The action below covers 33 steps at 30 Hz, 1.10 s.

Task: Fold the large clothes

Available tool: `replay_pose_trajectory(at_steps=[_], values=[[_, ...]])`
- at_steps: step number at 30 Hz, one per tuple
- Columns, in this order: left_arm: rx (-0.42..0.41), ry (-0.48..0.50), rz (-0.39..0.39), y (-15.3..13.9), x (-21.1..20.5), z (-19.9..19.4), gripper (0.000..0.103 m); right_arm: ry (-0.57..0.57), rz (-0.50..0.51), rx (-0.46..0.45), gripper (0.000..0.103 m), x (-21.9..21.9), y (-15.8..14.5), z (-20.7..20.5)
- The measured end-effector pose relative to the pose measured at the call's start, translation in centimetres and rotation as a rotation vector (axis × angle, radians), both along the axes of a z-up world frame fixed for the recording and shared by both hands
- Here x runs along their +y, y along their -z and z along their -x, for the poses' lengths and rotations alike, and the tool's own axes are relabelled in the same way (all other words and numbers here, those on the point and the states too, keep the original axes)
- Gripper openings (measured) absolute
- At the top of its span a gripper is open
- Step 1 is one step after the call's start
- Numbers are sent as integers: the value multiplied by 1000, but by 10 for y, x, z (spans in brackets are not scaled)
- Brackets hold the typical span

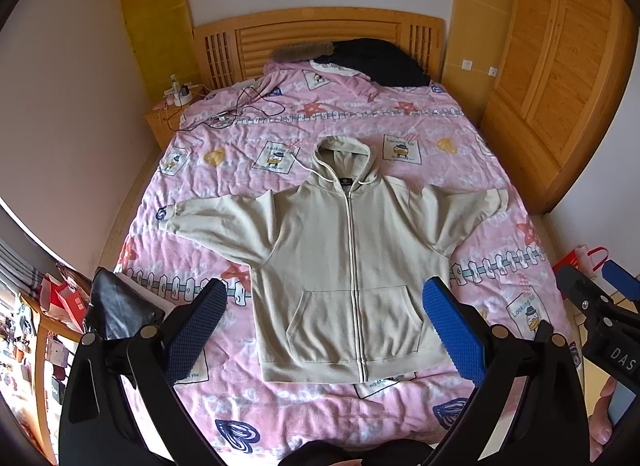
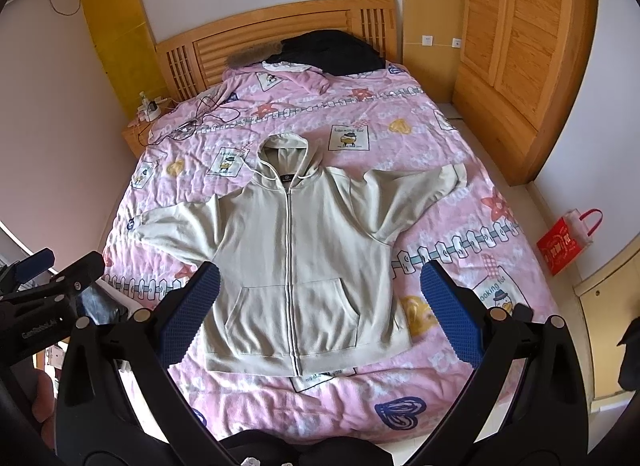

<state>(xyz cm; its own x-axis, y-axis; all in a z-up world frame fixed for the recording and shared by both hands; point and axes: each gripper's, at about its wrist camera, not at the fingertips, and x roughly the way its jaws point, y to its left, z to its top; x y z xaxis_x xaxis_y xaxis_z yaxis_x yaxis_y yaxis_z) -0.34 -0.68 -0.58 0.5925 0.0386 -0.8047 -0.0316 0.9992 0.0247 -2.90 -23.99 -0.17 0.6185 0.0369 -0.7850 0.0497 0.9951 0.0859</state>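
While the pink bedspread (image 1: 400, 406) carries it flat, the beige zip hoodie (image 1: 344, 258) runs lengthwise, hood toward the headboard (image 1: 320, 31), sleeves outspread. Left gripper (image 1: 325, 328) and right gripper (image 2: 320, 312) hover above, jaws released wide, grasping nothing.

Both wrist views look down from above the foot of the bed (image 1: 280, 418) toward the headboard (image 1: 320, 37), the right one set slightly rightward; both share the spread hoodie (image 1: 344, 266).
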Motion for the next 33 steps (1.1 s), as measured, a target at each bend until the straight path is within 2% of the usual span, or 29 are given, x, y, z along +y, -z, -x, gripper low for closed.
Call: replay_pose_trajectory(at_steps=[11, 17, 33], values=[[-30, -16, -31, -14, -14, 11, 95, 2, -11, 2, 97, -3, 2, 2], [-18, -36, -32, -19, -19, 15, 95, -12, -30, -4, 97, -18, 0, 11], [-4, -156, -77, -30, -51, 7, 95, -105, -36, 63, 97, -60, 12, -30]])
